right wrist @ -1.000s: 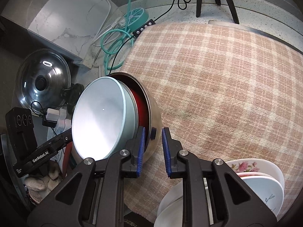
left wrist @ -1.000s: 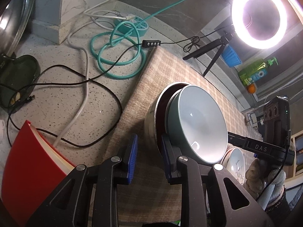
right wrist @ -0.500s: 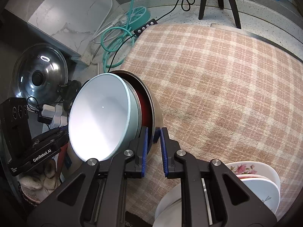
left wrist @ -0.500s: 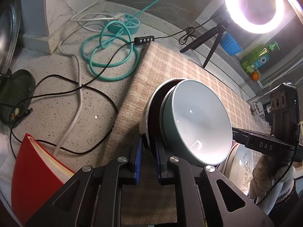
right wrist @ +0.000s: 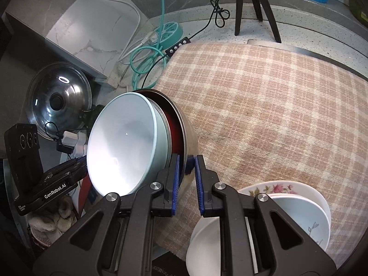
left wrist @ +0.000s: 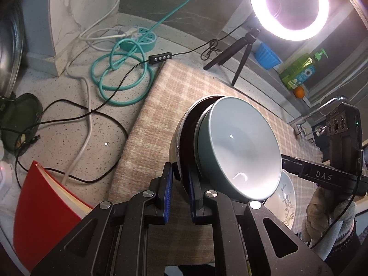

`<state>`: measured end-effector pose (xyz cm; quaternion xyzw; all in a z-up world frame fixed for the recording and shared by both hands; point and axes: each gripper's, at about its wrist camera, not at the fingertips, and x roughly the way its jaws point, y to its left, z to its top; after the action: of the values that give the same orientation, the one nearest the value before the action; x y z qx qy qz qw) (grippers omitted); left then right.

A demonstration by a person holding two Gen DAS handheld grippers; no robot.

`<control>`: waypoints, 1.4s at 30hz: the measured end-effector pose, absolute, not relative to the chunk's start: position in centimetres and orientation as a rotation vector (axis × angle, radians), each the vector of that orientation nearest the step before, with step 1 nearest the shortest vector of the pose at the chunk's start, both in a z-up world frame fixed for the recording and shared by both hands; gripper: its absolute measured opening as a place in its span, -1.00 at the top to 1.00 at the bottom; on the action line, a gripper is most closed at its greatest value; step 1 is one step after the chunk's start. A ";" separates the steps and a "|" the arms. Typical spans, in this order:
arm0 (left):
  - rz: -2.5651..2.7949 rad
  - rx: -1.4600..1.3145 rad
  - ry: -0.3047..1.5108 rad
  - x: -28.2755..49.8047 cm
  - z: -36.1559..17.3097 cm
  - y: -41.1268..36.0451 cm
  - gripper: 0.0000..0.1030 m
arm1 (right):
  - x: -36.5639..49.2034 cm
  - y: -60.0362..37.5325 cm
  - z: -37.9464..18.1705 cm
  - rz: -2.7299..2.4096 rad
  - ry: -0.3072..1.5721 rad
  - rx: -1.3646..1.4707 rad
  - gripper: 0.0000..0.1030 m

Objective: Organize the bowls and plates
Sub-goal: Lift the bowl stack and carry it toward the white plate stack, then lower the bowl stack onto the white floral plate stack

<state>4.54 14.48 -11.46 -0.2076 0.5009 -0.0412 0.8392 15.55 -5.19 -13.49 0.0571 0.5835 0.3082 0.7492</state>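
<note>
Three nested bowls hang tilted above the checked cloth [right wrist: 276,103]. A steel bowl [right wrist: 189,133] is outermost, a red bowl [right wrist: 172,124] sits inside it, and a pale teal bowl [right wrist: 122,142] is innermost. My right gripper [right wrist: 186,161] is shut on the steel bowl's near rim. In the left wrist view my left gripper [left wrist: 179,172] is shut on the opposite rim of the steel bowl [left wrist: 177,138], with the teal bowl [left wrist: 239,147] facing the camera. Each view shows the other gripper's black body beyond the bowls, held by a gloved hand.
A stack of white and flowered plates [right wrist: 299,218] sits at the cloth's near right corner. On the counter to the left lie coiled teal cable [left wrist: 122,73], black and white cords, a red book [left wrist: 46,207] and a pot lid [right wrist: 59,101]. A ring light on a tripod [left wrist: 289,7] stands behind.
My left gripper stood open beside the steel bowl and has shut on its rim; the right has shut on the opposite rim. The bowls have risen slightly and tilted.
</note>
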 end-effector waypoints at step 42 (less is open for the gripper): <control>-0.271 -0.376 1.086 0.7 -9.8 -1.1 0.83 | 7.8 -23.7 -12.1 0.554 1.279 0.212 0.72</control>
<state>0.74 -1.11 -9.82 -0.1775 0.5118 -0.1276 0.8308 7.80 -23.71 -12.07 0.0974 0.5878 0.2545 0.7617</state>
